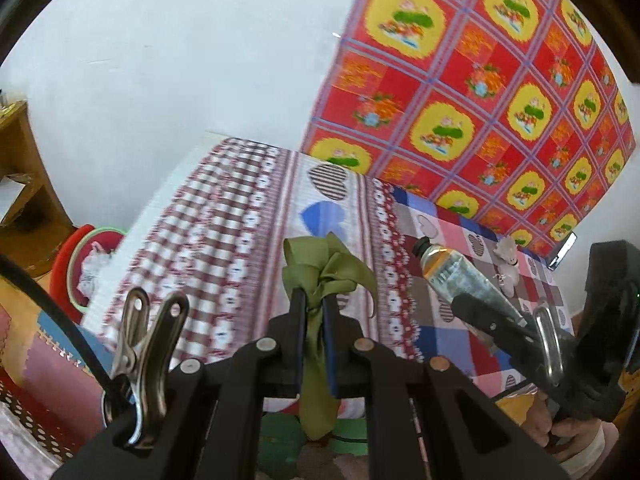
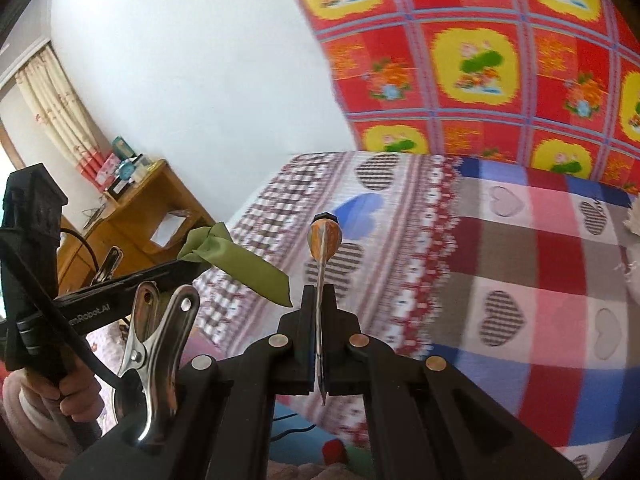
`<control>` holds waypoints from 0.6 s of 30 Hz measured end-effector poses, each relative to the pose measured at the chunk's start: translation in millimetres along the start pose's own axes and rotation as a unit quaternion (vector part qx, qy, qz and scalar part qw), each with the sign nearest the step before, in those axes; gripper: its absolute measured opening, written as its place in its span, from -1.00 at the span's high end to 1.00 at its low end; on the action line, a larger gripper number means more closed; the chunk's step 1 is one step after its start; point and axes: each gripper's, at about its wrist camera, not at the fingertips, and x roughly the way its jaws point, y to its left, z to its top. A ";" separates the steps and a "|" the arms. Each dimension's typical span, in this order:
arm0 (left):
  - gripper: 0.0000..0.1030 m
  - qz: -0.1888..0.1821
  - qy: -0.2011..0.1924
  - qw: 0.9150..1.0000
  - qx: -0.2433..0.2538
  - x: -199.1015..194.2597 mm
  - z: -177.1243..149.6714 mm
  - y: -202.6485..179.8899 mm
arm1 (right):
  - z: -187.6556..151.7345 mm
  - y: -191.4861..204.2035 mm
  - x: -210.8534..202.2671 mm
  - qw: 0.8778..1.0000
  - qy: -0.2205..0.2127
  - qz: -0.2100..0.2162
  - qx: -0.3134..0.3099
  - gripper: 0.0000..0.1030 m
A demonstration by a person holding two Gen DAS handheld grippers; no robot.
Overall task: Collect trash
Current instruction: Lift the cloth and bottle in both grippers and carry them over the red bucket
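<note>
My left gripper [image 1: 314,300] is shut on a knotted olive-green ribbon [image 1: 326,270], whose loops stick up above the fingertips while its tail hangs down between the jaws. My right gripper [image 2: 319,294] is shut on the flat crimped end of a squeezed tube with a black cap [image 2: 323,234], seen edge-on. In the left wrist view the same tube [image 1: 456,276] shows its silver body at right, held in the right gripper [image 1: 490,318]. In the right wrist view the green ribbon [image 2: 236,262] sticks out of the left gripper [image 2: 188,266] at left. Both are held in the air over the bed.
A bed with a checked heart-print cover [image 1: 224,248] fills the middle. A red and yellow patterned cloth [image 1: 480,92] hangs on the white wall. A red bin with a green rim [image 1: 86,264] stands left of the bed, by a wooden shelf unit [image 2: 136,216]. Crumpled white tissue [image 1: 506,258] lies on the bed.
</note>
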 end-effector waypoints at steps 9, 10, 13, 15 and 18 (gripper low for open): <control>0.84 0.014 -0.014 1.000 0.004 -35.2 1.6 71.1 | -3.4 76.5 30.5 1.000 -0.009 0.018 -0.015 0.94; 0.84 0.017 -0.017 1.000 0.004 -39.2 1.9 79.3 | -3.3 86.6 36.4 1.000 -0.008 0.023 -0.017 0.94; 0.84 0.027 -0.024 0.999 -0.011 -51.1 4.0 102.9 | -0.9 109.7 50.2 0.999 -0.002 0.036 -0.024 0.94; 0.84 0.031 -0.028 0.999 -0.019 -57.0 5.5 114.0 | 1.9 122.2 58.7 0.998 0.003 0.045 -0.034 0.94; 0.84 0.049 -0.036 0.998 -0.035 -65.9 7.3 136.8 | 10.2 147.2 74.8 0.996 0.012 0.063 -0.057 0.94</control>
